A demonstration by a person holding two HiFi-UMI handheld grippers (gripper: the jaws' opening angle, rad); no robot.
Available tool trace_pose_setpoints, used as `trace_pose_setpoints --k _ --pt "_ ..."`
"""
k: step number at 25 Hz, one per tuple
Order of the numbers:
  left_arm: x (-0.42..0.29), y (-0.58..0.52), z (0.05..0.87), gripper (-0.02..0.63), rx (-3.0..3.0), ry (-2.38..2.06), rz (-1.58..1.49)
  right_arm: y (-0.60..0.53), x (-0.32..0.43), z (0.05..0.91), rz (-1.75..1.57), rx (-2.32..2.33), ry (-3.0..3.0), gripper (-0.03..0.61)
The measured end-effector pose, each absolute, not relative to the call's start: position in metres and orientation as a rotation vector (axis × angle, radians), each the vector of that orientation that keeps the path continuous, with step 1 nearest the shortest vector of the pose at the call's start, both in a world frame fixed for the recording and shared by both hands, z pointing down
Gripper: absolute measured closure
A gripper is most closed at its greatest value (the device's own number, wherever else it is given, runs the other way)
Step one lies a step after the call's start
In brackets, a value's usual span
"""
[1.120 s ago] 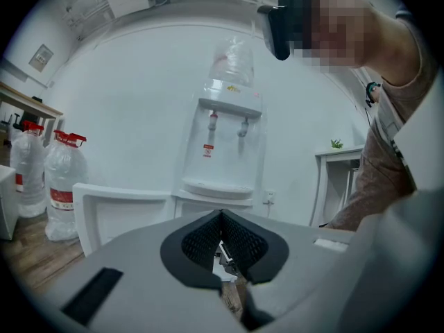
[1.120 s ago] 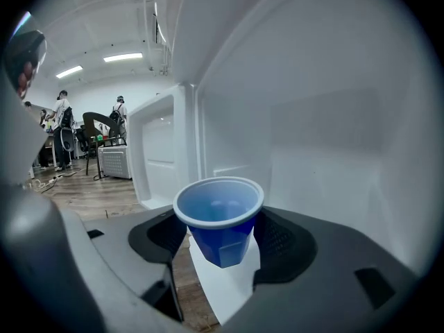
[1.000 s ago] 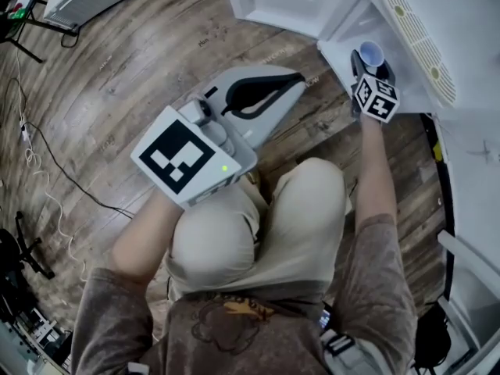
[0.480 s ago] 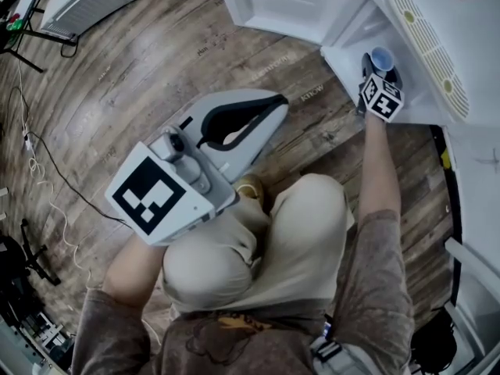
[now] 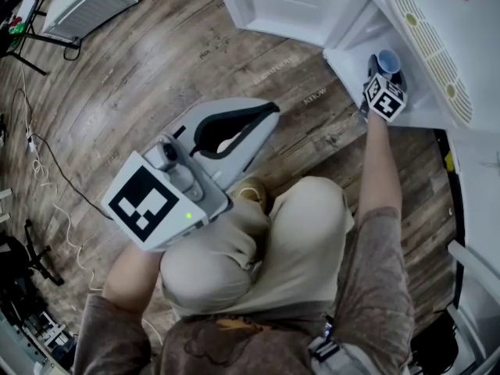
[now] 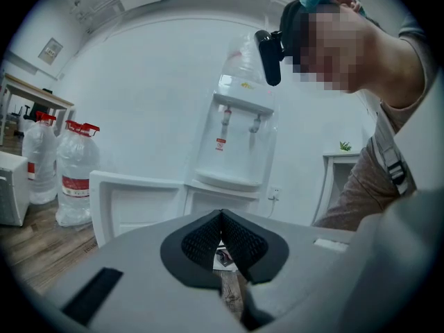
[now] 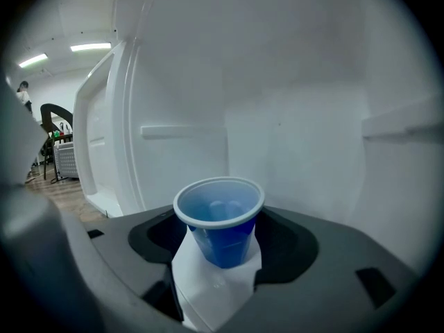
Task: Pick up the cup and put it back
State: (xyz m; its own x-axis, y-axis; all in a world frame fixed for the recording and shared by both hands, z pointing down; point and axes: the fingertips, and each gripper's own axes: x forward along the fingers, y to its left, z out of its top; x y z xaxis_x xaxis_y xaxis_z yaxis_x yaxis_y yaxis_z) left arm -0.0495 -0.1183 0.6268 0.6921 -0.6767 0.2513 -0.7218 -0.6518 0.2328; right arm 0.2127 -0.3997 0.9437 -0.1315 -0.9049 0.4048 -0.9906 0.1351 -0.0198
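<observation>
A blue plastic cup [image 7: 220, 220] stands upright between the jaws of my right gripper [image 7: 220, 247], and the dark pads press on both its sides. In the head view the cup [image 5: 387, 58] and the right gripper [image 5: 384, 73] are inside the open white cabinet [image 5: 349, 58] at the upper right, low over its white floor. I cannot tell whether the cup's base touches that floor. My left gripper [image 5: 273, 109] hovers over the wooden floor in front of the person's knees. Its fingertips meet and hold nothing, as the left gripper view [image 6: 222, 217] also shows.
The cabinet's white door [image 5: 289, 6] stands open to the left. A perforated drip tray [image 5: 426, 41] lies on the dispenser above the cabinet. The left gripper view shows a water dispenser [image 6: 236, 144] and large water bottles [image 6: 73, 175]. Cables [image 5: 47, 170] trail over the floor at left.
My right gripper has carried the cup further into the cabinet and a little lower. The left gripper has stayed shut and has hardly moved over the floor.
</observation>
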Motion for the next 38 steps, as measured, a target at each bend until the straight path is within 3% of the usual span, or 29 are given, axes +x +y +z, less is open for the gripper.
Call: trace_pose_setpoints --k 12,18,38 --pt "-0.054 -0.11 0.626 0.611 2.581 -1.095 0.198 -0.391 0.223 0.95 0.435 1.912 -2.08 0.276" --pt "-0.049 -0.112 0.625 0.611 2.592 -1.082 0.206 -0.386 0.219 0.948 0.487 1.903 -2.084 0.181" --pt "-0.029 -0.113 0.609 0.611 2.645 -1.125 0.178 -0.336 0.183 0.894 0.482 1.729 -2.231 0.149"
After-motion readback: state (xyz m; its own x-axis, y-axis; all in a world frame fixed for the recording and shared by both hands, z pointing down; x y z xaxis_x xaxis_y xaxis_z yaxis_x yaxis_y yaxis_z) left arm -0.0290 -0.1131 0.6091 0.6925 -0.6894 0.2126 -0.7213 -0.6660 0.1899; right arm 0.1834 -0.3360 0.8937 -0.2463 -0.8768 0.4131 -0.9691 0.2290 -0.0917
